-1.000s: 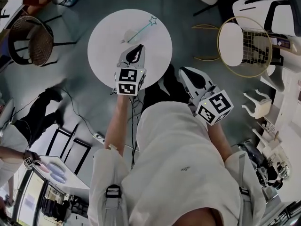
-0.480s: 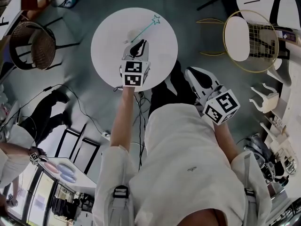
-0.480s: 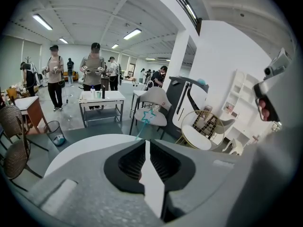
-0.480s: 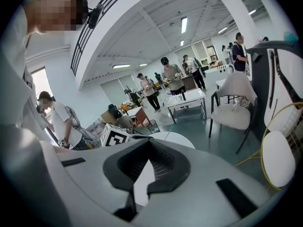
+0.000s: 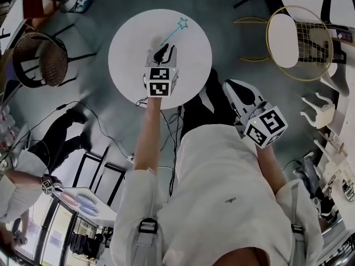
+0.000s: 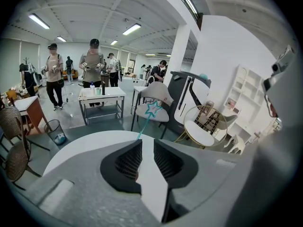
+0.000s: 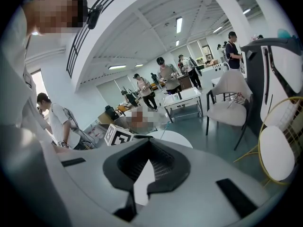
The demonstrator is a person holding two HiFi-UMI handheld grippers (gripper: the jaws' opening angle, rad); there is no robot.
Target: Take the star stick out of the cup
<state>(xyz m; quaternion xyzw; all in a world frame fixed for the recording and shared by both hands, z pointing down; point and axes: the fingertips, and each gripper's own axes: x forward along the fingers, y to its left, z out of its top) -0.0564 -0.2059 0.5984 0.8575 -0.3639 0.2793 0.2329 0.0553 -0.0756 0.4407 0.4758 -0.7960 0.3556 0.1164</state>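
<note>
The teal star stick leans up and to the right over the round white table, its star at the far end. My left gripper reaches over the table to the stick's lower end. In the left gripper view the stick rises out of the gap between the jaws of the left gripper. The jaws are opening, and the gap is wider than the thin stick. The cup is hidden under this gripper. My right gripper hangs off the table's right side, shut and empty.
A gold wire chair with a white seat stands right of the table, a wicker chair left of it. Cables trail over the floor. Beyond the table are a white chair, a work table and several standing people.
My left gripper has moved forward over the table, up to the foot of the stick, covering the cup. Its jaws have parted. The right gripper stayed beside my body.
</note>
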